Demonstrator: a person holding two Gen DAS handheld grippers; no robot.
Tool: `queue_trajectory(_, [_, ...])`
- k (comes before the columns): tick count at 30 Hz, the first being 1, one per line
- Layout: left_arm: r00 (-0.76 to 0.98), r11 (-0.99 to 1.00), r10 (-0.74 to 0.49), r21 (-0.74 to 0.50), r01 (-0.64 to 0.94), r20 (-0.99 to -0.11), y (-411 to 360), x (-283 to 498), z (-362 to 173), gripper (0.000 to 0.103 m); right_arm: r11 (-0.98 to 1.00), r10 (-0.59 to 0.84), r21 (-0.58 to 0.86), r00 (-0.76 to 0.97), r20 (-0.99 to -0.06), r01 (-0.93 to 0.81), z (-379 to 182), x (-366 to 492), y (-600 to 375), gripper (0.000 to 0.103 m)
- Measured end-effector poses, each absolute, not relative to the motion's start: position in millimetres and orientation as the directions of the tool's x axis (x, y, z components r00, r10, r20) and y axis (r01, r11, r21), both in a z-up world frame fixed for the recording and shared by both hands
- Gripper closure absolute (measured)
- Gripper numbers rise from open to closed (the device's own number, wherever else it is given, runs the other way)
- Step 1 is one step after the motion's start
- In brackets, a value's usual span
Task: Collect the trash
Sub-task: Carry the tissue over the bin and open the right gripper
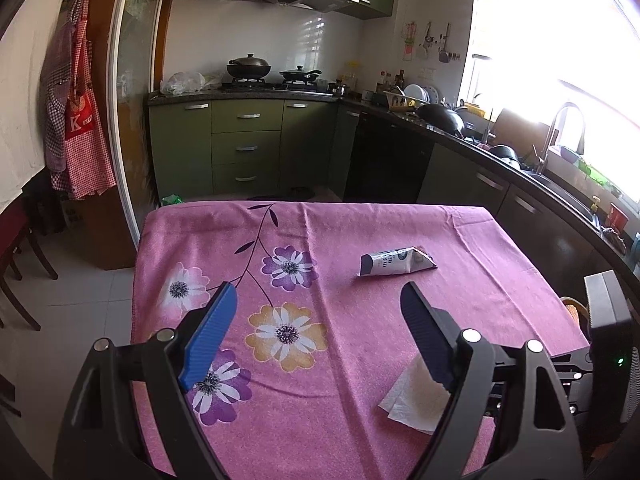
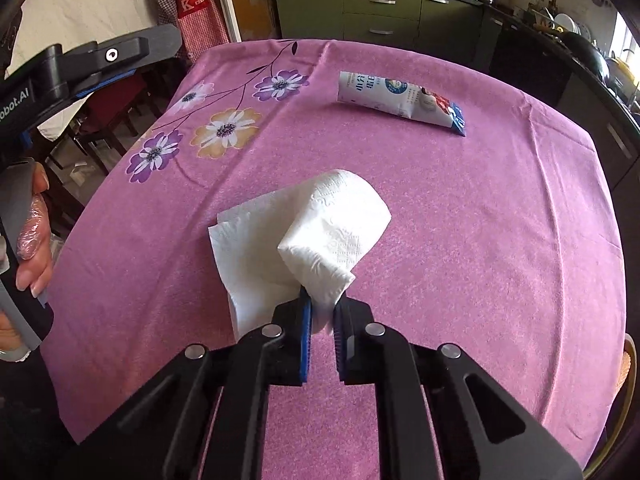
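Left wrist view: the left gripper (image 1: 316,312) hovers over the pink table (image 1: 500,312) with fingers wide and empty; the tissue (image 1: 412,400) lies near right, the wrapper (image 1: 394,263) farther off. Right wrist view: the right gripper (image 2: 322,318) has its fingers pinched on the tissue's near corner. Soft, light and tearable, the tissue is probably best held at a bunched fold.
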State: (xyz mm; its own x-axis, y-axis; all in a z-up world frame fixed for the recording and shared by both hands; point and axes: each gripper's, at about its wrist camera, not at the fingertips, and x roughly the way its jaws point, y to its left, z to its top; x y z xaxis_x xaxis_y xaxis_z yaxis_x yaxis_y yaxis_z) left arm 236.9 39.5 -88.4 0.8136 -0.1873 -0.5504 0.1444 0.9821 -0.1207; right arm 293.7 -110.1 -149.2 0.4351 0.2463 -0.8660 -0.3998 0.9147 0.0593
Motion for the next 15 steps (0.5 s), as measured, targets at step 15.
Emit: queue_trajectory(15, [0.759, 0.918, -0.394, -0.175, 0.357, -0.519, 7, 226, -88, 0.019, 0.989, 0.08, 0.138, 0.632, -0.771, 0.043, -68, 258, -329, 0.096])
